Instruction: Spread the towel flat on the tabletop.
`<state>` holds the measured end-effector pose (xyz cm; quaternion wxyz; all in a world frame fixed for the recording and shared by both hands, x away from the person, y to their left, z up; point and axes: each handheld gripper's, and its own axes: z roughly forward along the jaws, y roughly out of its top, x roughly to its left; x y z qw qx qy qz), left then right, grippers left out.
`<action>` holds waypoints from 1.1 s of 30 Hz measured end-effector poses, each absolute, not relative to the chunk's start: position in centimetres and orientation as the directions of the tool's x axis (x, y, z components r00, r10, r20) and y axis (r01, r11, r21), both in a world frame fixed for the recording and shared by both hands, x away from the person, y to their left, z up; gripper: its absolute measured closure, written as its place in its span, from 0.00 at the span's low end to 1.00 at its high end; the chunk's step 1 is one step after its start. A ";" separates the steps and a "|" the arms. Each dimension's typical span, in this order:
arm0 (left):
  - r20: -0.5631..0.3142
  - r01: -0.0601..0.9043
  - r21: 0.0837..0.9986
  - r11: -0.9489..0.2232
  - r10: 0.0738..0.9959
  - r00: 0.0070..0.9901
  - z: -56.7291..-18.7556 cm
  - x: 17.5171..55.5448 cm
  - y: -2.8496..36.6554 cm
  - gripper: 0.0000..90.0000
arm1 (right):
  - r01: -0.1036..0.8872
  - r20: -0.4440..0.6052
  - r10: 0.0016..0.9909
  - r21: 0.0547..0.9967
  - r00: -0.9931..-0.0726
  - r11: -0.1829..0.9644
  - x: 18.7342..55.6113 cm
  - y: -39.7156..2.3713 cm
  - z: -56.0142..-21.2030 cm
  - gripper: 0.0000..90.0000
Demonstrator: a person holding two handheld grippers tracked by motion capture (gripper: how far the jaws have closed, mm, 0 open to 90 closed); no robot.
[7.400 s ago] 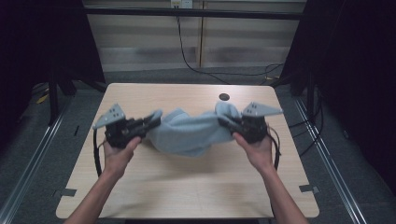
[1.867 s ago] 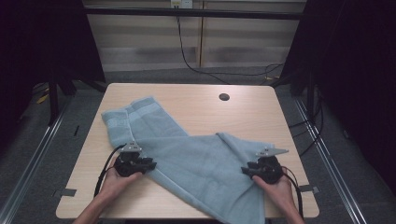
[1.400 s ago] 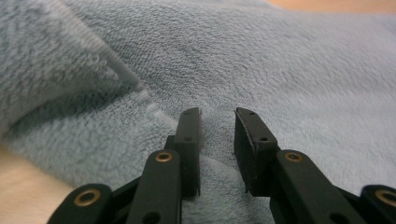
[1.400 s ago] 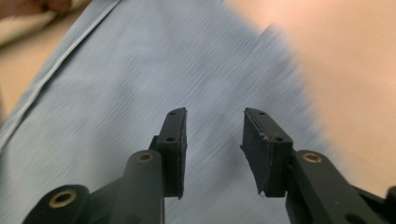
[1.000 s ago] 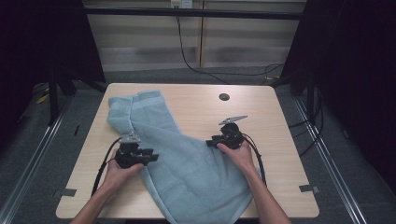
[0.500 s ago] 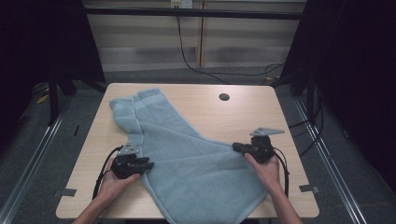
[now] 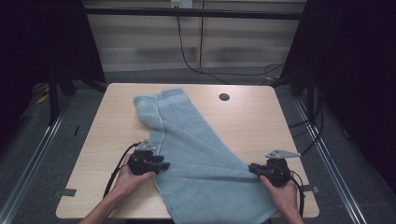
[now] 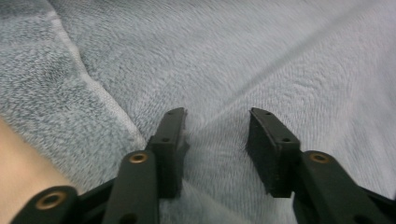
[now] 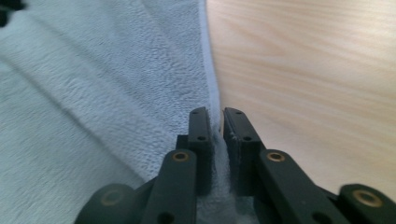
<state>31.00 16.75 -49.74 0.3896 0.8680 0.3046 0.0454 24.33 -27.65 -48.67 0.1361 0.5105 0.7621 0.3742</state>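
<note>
A light blue towel point(image 7: 201, 154) lies spread slantwise over the wooden table point(image 7: 261, 121), from the far left to the front edge. My left gripper point(image 7: 164, 165) lies at the towel's left edge, pointing right. In the left gripper view its jaws point(image 8: 215, 116) stand apart over the towel point(image 8: 233, 56); they have just been opening, and the pads do not press the fabric. My right gripper point(image 7: 252, 169) is at the towel's right edge. Its jaws point(image 9: 217, 114) have just eased a little but still pinch the towel's hem point(image 9: 211, 93) between them.
A dark round cable hole point(image 7: 224, 97) sits in the table's far right part. Bare wood point(image 9: 317, 70) lies to the right of the towel. Black frame posts and cables stand beyond the far edge, and the towel's near end hangs over the front edge.
My right gripper has moved right and toward the front edge with the towel's hem, pulling the towel flatter and wider. My left gripper has shifted slightly right and its jaws stand wider.
</note>
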 end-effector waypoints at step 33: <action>-0.167 0.580 0.746 -0.328 0.750 0.640 -50.6 36.1 23.7 0.69 | 0.608 0.198 0.723 0.705 -0.662 0.364 36.1 -15.5 -49.8 0.73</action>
